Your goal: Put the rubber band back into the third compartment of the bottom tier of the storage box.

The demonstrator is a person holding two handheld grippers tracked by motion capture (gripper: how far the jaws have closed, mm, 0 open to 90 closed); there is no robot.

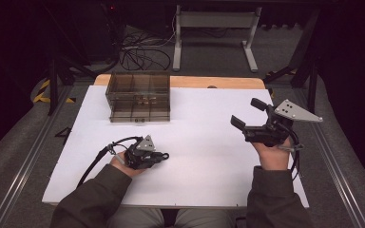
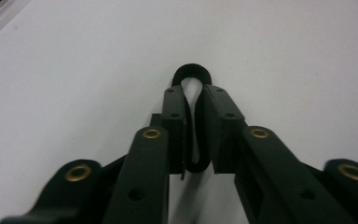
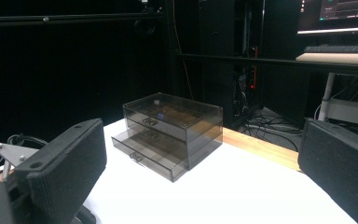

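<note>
While both grippers sit on my side of the white table (image 1: 195, 156), this is how things lie, left to right.

Left gripper (image 1: 163, 155): low over the tabletop near my left edge, jaws drawn nearly together and pinching a black elastic loop (image 2: 193, 74), probably a hair tie or rubber band.

Loop: squeezed flat between the pads, its rounded end poking out past the tips and its lower end sagging below them; I judge the narrow grip is what keeps so thin a thing from slipping.

Drawer box (image 1: 139, 96): a smoky clear plastic organiser, two tiers, standing at the far left part of the table, well apart from both grippers. From the right gripper view the lower drawer (image 3: 147, 156) stands pulled out a little, likely to take the loop.

Right gripper (image 1: 248, 115): lifted off the table at my right, jaws spread wide and holding nothing, aimed towards the drawer box.

Why so: I judge the free hand is poised to steady the box or work a drawer while the left carries the loop.
</note>
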